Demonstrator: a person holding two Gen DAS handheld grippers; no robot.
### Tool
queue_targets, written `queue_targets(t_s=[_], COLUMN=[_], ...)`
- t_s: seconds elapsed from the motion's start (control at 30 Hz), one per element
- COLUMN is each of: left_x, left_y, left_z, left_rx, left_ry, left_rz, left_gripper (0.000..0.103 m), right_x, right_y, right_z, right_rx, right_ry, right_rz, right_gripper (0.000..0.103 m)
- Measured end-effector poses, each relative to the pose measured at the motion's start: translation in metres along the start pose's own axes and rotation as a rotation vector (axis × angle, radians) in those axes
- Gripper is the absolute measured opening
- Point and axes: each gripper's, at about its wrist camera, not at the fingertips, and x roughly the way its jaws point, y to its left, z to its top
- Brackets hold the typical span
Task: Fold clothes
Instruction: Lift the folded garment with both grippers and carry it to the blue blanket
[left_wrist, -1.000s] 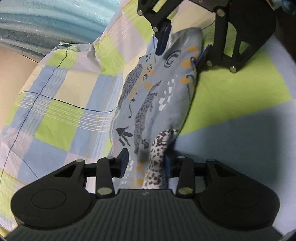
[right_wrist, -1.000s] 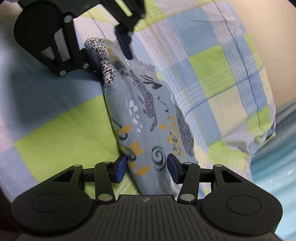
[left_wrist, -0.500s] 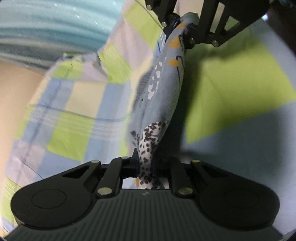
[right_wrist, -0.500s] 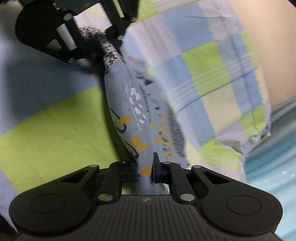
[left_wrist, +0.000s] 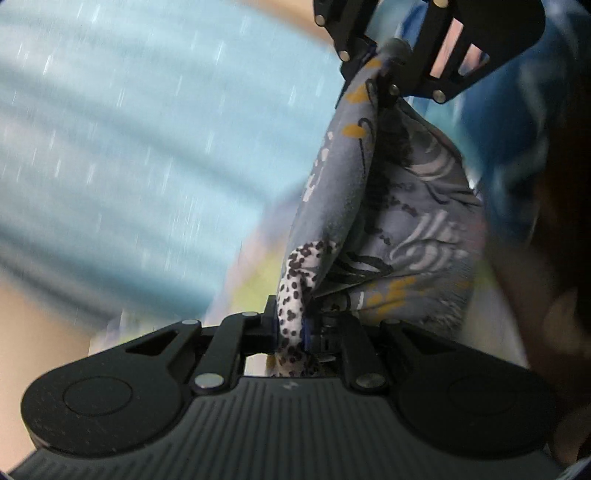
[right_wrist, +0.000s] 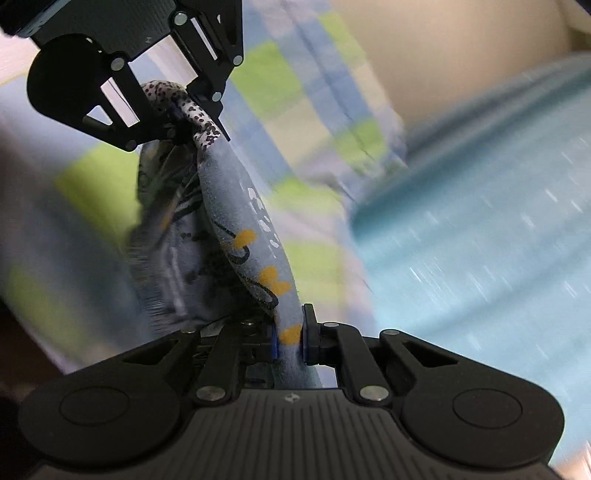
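Lifted off the checked sheet (right_wrist: 295, 77), the garment (left_wrist: 332, 192) hangs pinched between left gripper (left_wrist: 290, 328) and right gripper (right_wrist: 290, 338), fingers clamped narrow; blue bedding (left_wrist: 129, 147) is beside it.

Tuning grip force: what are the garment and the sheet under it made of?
Garment: thin soft knit or woven, matte, printed; it bunches and drapes between both closed grippers. Sheet: plaid woven, likely cotton, matte. Motion blur hides the weave.

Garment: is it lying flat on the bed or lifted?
Lifted. The garment hangs bunched between the left gripper and right gripper, both shut on its edge, with loose folds sagging below. Motion blur hides whether any part touches the bedsheet.
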Motion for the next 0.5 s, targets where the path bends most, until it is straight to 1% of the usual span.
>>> queue_targets(t_s=[0.13,0.23,0.3,0.4,0.5], left_x=[0.003,0.021,0.041,0.071,0.094], left_y=[-0.007,-0.011,-0.014,-0.017,-0.028], left_z=[0.086,0.145,0.184,0.240,0.288], left_rx=[0.061,0.094,0.123,0.139,0.129], left_ry=[-0.204,-0.315,-0.371,-0.433,-0.502], left_rz=[-0.079,-0.126,-0.138,-0.130,-0.073], left_gripper=[0.011,0.011,0.011,0.011,0.011], right_x=[-0.060,-0.101,-0.116,-0.119,-0.119], right_y=[-0.042,-0.072,-0.094,-0.126,-0.152], right_z=[-0.063,-0.109,-0.138,-0.182,-0.225], right_rx=[0.060,0.105,0.133,0.157,0.136], right_ry=[0.150,0.263,0.326,0.405,0.467], right_rz=[-0.089,-0.158,-0.208,-0.284,-0.372], right_gripper=[0.008,0.008,0.008,0.008,0.008])
